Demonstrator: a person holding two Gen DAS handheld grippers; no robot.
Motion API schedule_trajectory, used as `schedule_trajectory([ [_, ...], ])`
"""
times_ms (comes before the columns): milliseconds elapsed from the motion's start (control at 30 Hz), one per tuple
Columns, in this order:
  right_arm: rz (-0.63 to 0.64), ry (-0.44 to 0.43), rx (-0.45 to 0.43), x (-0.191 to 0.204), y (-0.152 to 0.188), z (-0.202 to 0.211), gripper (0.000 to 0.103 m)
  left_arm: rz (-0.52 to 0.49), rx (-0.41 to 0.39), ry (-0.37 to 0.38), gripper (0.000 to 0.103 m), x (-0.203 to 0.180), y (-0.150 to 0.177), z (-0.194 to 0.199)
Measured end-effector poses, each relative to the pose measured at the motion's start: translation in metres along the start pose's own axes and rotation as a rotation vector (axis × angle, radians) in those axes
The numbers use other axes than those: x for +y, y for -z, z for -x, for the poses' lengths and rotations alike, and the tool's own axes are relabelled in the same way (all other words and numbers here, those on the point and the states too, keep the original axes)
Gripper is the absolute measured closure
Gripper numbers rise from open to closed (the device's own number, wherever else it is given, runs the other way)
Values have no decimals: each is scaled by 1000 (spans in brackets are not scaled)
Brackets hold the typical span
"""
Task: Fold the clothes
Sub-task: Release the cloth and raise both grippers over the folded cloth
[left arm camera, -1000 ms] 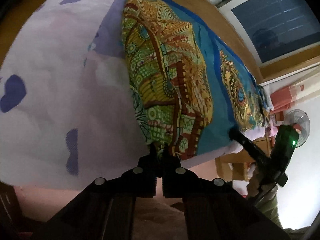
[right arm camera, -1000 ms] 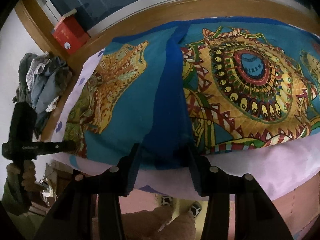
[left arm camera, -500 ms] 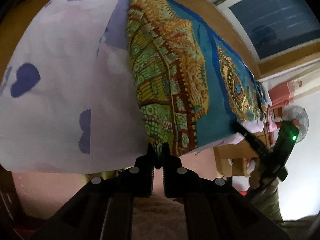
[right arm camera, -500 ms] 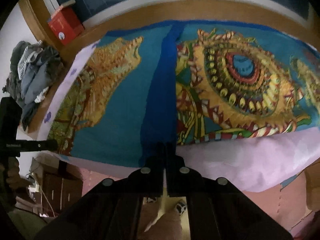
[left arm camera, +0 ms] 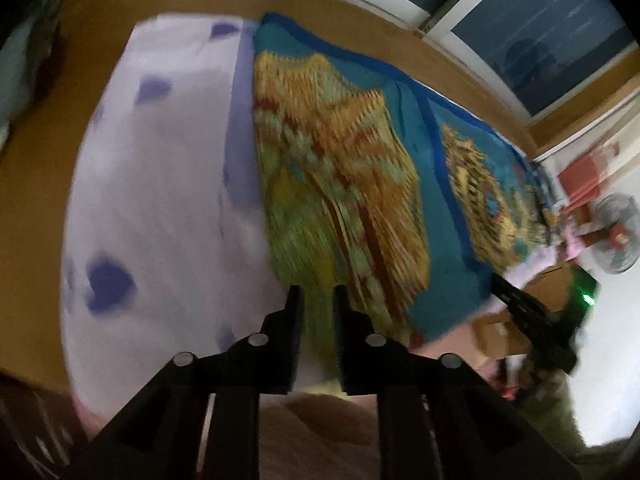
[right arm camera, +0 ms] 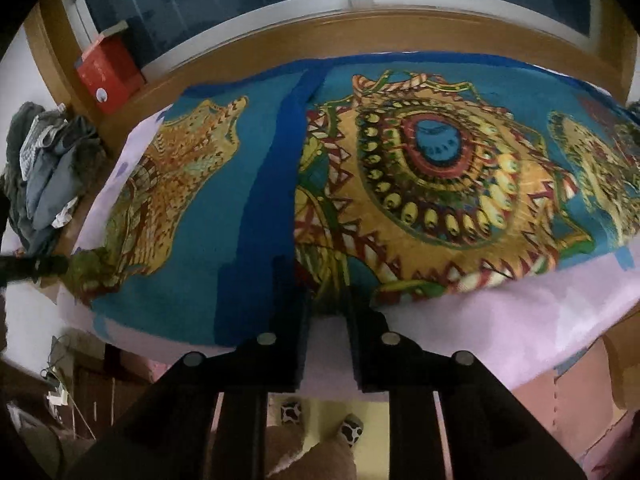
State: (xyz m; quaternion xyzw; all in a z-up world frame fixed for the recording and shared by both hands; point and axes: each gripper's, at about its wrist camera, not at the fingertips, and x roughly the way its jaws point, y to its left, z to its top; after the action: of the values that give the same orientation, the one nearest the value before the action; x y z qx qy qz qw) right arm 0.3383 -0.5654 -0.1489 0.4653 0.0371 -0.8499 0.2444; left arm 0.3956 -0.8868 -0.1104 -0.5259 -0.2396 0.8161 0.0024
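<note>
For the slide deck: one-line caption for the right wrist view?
Right gripper, jaws opening, at the near edge of the patterned blue cloth spread on the lilac bedsheet.

A bed [right arm camera: 500, 320] is covered by a pale lilac sheet [left arm camera: 160, 200] printed with darker purple hearts, and its near edge is seen hanging over the side. Directly on the sheet a teal cloth [right arm camera: 224, 208] with a bold gold, green and red pattern is spread flat, bordered in deep blue. A wooden ledge [right arm camera: 280, 50] is seen running behind the bed.
</note>
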Motion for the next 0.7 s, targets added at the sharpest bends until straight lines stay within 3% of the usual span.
schedule_trajectory([
  [133,-1,70,-57,20,-2,19,83,-70,-12,-29,85,8,-48,-1],
  [233,-16,67,-89,48,-3,30,61,-144,-39,-29,76,21,-90,-6],
  [267,-3,68,-95,65,-3,30,58,-173,-38,-35,75,24,-103,-11],
  [500,73,86,-77,197,-6,9,48,-283,13,-40,75,51,-187,-57],
  [700,169,193,-17,271,-7,-19,48,-323,24,-31,75,57,-225,-79],
])
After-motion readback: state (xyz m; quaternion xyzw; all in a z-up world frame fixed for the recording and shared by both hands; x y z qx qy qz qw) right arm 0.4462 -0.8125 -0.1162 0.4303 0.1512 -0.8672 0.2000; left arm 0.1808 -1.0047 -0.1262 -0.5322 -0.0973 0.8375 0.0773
